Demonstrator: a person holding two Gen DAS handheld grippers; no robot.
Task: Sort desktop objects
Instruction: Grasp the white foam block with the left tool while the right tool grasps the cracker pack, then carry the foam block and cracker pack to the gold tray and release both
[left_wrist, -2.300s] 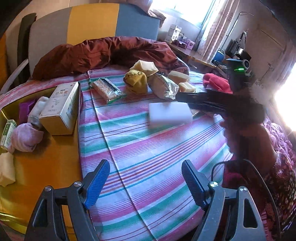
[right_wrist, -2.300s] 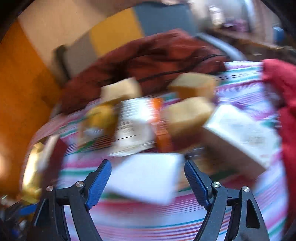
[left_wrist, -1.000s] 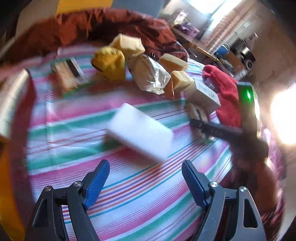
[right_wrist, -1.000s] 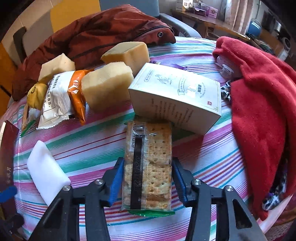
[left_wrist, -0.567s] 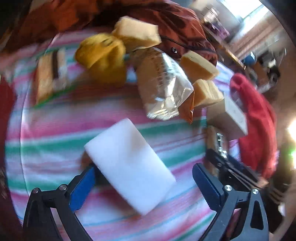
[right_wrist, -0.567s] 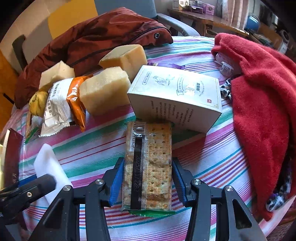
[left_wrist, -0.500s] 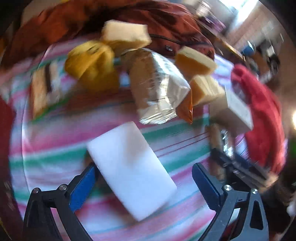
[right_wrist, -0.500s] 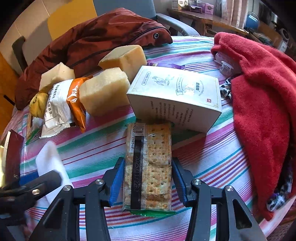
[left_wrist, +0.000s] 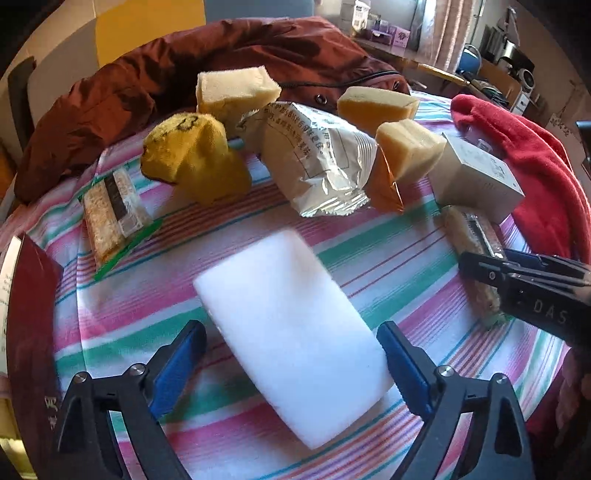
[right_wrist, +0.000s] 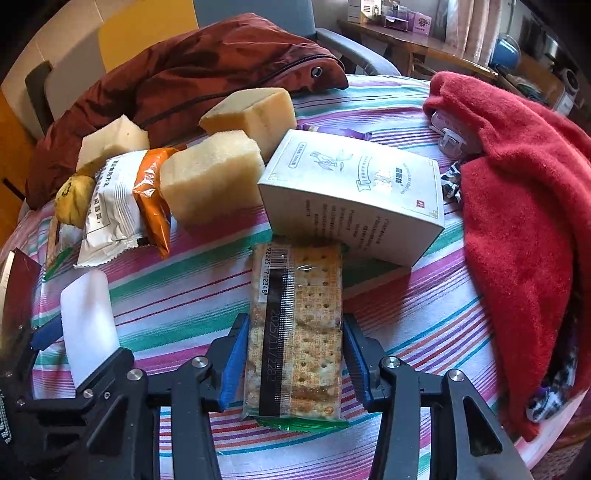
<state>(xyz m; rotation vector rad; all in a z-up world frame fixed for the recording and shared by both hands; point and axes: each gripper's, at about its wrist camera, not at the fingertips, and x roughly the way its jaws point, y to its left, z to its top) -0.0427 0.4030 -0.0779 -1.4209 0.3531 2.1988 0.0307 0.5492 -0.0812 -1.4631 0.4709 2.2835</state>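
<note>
At lower centre, the right gripper (right_wrist: 293, 354) pinches the cracker pack (right_wrist: 295, 328); it could crush. The left gripper (left_wrist: 291, 363) gapes wide around the white sponge (left_wrist: 291, 314), untouched.

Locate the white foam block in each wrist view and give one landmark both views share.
Left wrist: the white foam block fills the lower centre, lying on the striped cloth between the open blue pads of the left hand-held gripper.
Right wrist: it shows at the lower left edge, beside the cracker packet.
Shared landmark: the pale printed box beside the red cloth.
</note>
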